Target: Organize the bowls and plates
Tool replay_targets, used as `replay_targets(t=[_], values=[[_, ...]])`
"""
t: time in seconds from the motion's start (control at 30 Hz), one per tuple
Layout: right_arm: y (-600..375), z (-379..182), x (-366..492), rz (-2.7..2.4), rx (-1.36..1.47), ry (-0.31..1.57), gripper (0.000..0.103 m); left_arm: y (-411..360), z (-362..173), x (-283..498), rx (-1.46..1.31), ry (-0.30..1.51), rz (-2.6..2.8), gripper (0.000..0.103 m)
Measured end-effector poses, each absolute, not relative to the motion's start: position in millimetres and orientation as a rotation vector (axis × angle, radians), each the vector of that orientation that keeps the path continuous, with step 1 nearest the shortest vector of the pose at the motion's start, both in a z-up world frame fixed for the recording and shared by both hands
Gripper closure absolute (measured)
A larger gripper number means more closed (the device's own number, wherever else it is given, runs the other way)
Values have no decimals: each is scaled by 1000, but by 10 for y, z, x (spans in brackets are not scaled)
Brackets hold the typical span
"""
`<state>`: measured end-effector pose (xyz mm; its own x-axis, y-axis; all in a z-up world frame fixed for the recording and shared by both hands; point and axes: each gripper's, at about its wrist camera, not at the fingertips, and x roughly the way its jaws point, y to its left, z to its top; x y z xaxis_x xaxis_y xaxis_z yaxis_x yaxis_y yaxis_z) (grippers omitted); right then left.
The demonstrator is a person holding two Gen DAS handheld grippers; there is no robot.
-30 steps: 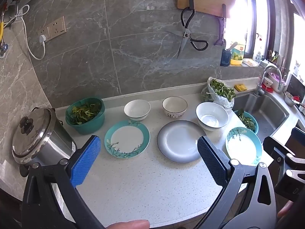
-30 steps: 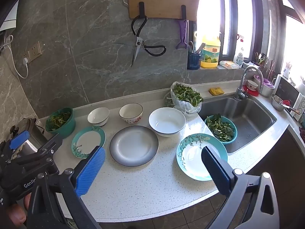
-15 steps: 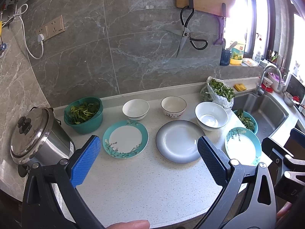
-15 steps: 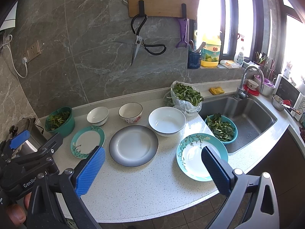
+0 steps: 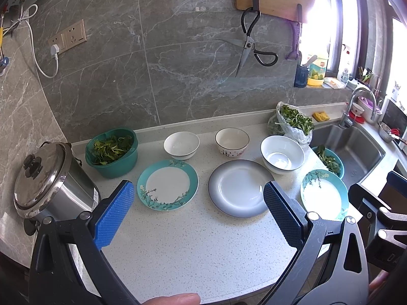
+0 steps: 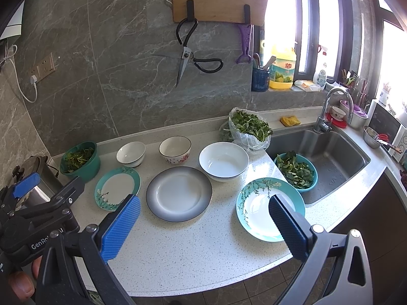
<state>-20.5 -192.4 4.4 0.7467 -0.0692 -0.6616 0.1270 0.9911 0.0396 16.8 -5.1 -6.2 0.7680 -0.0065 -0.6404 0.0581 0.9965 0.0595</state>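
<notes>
- Plates and bowls are laid out in two loose rows on the speckled counter, none stacked yet: at the back a small white bowl, a patterned bowl and a large white bowl; in front a teal-rimmed plate, a grey-rimmed plate and a second teal-rimmed plate close to the sink.
- The left gripper is held above the counter's front edge with its jaws wide apart and nothing between them; the right gripper is likewise spread and empty.
- The step in hand is judged to be the first approach, with no dish chosen yet.
- A plate is best taken by its rim, one pad slid under the lip and one pressed on top, since a flat plate offers no other hold.
- The teal-rimmed plate by the sink looks the natural first pick for the right gripper; it lies near the counter edge, so it should be lifted rather than dragged outward.
- Like should be stacked on like: teal on teal, the smaller bowls nested in the large one.
- The basket of greens, the pot and the bag of greens are to be kept clear of.
</notes>
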Motion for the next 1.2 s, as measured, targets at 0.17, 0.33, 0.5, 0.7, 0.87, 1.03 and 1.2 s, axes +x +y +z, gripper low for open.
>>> replay_targets(t=[0.17,0.33,0.5,0.7,0.87,1.03,1.2], values=[[-1925,42,-213,-107,83,720,0,-42,-71,172,77,694,-37,0],[-1927,32,-205,-108,83,721,0,-41,-82,175,78,696,-37,0],[-1926,30,-208,-107,82,721,0,-44,-84,174,77,695,-35,0],[-1938,19,-202,-109,82,721,0,-42,-85,174,77,697,-37,0],[-1934,30,-211,-107,81,721,0,-46,-88,161,77,695,-36,0],[-1942,34,-205,-107,81,722,0,-48,-94,152,77,696,-37,0],[-1952,38,-199,-107,80,722,0,-55,-106,136,78,697,-34,0]])
